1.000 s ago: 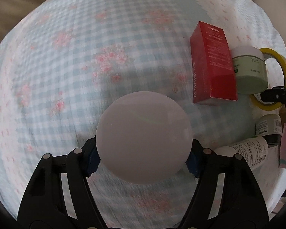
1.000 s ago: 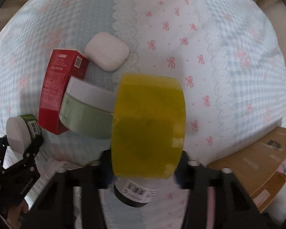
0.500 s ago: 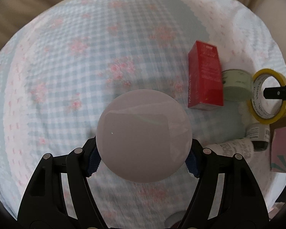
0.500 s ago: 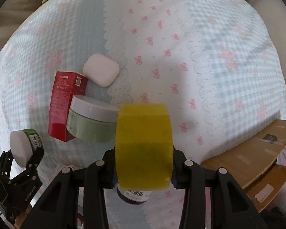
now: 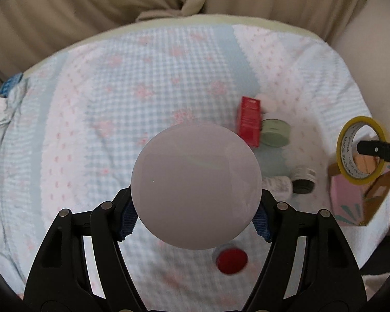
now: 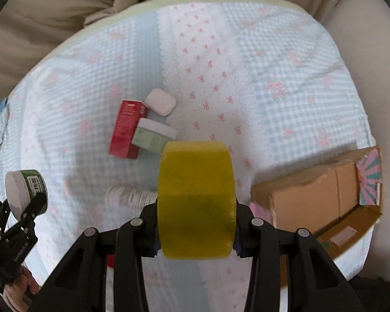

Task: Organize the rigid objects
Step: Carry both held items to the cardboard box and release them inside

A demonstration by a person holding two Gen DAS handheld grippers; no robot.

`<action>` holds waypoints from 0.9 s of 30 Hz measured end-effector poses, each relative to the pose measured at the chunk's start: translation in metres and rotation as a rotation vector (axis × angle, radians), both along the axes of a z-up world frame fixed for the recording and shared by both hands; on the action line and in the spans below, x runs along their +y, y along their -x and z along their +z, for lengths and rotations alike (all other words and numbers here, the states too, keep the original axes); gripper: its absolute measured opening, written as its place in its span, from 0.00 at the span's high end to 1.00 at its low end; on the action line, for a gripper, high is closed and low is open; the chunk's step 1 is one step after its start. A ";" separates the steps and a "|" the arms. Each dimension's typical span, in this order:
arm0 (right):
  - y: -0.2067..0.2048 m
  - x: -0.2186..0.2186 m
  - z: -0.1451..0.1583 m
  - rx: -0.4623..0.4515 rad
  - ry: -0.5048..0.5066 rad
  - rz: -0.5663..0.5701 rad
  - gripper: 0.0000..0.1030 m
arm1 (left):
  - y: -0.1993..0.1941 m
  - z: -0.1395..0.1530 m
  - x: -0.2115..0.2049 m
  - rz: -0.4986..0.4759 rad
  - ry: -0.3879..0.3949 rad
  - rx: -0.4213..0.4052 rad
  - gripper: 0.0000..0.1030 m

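The left gripper (image 5: 196,209) pinches a round jar (image 5: 196,186) by its sides, the jar's flat white end turned toward the camera; in the right wrist view the same jar (image 6: 26,191) shows a green label with a printed code and hangs clear above the bed. The right gripper (image 6: 196,230) is clamped on a yellow roll of tape (image 6: 196,199), its pads pressing the roll's two flat faces; from the left wrist view the roll (image 5: 362,150) is seen as a ring, held in the air over the right edge of the bed.

Below both lies a bedspread (image 6: 286,104) in pale blue check with pink bows. Near its middle a red box (image 6: 127,130) lies flat, a green jar (image 6: 153,136) with a white lid touching its right side and a small white case (image 6: 160,102) just beyond them. A white tube (image 6: 128,195) with printed text lies nearer, partly hidden by the tape. An open cardboard box (image 6: 325,197) sits at the bed's right edge. In the left wrist view a dark-capped bottle (image 5: 303,180) lies beside the tube, and a red-lidded tin (image 5: 231,258) rests close to the near edge.
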State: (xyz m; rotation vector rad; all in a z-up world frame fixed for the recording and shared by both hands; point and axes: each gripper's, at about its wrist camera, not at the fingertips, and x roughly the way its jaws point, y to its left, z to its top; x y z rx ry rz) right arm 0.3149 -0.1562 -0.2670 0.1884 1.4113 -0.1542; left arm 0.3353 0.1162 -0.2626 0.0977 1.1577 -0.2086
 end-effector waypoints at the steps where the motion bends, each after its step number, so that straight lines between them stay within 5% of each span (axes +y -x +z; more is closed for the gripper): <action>1: 0.010 0.000 0.012 -0.009 -0.004 0.007 0.63 | 0.007 0.008 0.000 0.002 0.005 -0.003 0.33; 13: 0.112 -0.026 0.079 -0.063 -0.078 0.082 0.63 | 0.095 0.075 -0.051 0.009 0.054 -0.028 0.33; 21: 0.157 -0.111 0.095 -0.082 -0.069 0.094 0.63 | 0.146 0.099 -0.154 0.035 0.101 -0.050 0.33; 27: 0.180 -0.188 0.092 -0.075 -0.062 0.106 0.63 | 0.168 0.086 -0.245 0.020 0.113 -0.016 0.33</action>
